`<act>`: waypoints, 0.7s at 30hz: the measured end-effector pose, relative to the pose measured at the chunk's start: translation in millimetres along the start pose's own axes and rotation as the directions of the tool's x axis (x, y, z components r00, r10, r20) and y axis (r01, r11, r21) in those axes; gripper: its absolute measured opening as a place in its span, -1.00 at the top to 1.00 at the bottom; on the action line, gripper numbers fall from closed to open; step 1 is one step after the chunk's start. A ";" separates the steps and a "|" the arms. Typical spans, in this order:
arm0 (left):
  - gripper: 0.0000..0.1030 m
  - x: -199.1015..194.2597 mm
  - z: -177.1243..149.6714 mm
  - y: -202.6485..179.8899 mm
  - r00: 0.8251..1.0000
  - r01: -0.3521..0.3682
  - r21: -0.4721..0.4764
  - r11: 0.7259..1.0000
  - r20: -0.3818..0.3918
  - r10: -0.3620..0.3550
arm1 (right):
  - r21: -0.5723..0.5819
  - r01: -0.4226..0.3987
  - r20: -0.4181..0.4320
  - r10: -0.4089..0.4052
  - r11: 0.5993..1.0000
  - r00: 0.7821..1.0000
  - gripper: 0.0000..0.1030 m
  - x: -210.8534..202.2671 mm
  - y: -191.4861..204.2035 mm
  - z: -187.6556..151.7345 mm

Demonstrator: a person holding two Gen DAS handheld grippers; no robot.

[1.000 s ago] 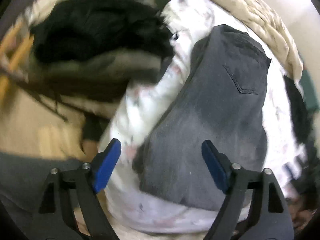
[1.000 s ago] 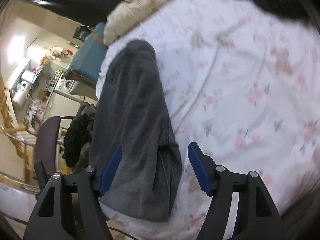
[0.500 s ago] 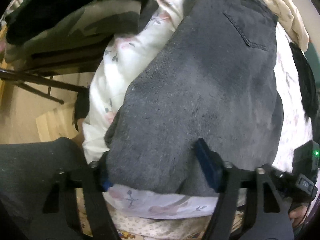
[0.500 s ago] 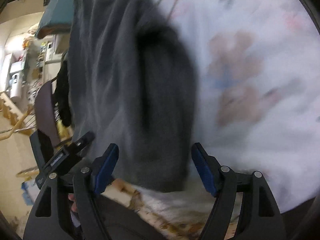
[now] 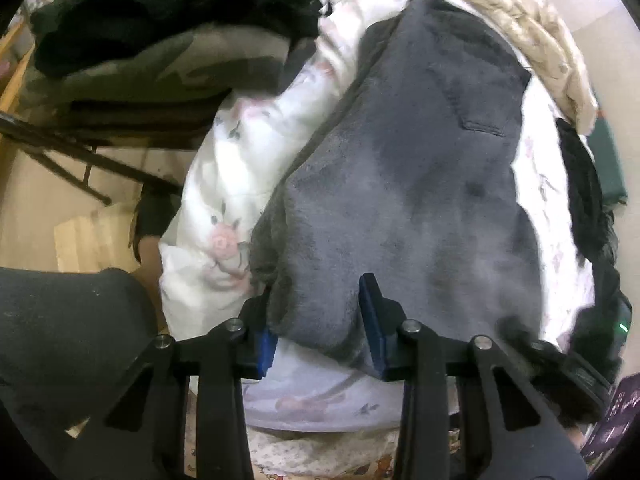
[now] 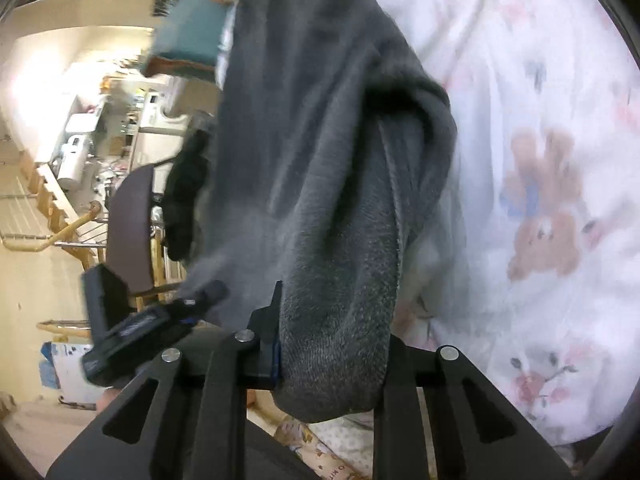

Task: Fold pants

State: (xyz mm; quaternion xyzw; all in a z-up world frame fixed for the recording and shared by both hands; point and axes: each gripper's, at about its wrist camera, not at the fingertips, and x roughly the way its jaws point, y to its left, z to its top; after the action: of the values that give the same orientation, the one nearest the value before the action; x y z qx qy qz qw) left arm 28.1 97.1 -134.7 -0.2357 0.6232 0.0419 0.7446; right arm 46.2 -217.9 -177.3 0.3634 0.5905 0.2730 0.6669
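Observation:
Grey fleece pants (image 5: 420, 180) lie lengthwise on a white floral bedspread (image 5: 248, 152), back pocket at the far end. My left gripper (image 5: 318, 320) points steeply down at their near edge. Its jaws are closing, with a bunch of grey cloth pinched between the blue pads. In the right wrist view the same pants (image 6: 320, 160) run away from me over the bedspread (image 6: 520, 100). My right gripper (image 6: 332, 344) is closing on the other near corner. A thick fold of cloth fills its jaws and hides its right pad.
A heap of black and camouflage clothes (image 5: 160, 52) sits on a chair at the bed's left. A beige quilt (image 5: 532, 40) and a black garment (image 5: 588, 192) border the far right. The person's dark trouser leg (image 5: 60, 320) is at the lower left, over wooden floor (image 5: 36, 200).
Both grippers have sunk onto the near edge of the pants. Their jaws, wide a second ago, have drawn in around the grey cloth, which now bunches between the pads.

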 end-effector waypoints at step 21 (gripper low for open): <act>0.77 43.6 -0.8 -26.5 0.999 0.035 0.126 0.991 -0.041 -0.030 | 0.031 0.147 0.021 -0.148 0.989 0.989 0.67 -5.0 -9.5 -2.4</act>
State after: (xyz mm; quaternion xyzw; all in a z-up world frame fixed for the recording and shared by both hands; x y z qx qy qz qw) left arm 46.4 63.3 -168.2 -0.1988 0.6352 -0.0143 0.7462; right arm 42.4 -227.1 -182.1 0.3317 0.6120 0.2099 0.6866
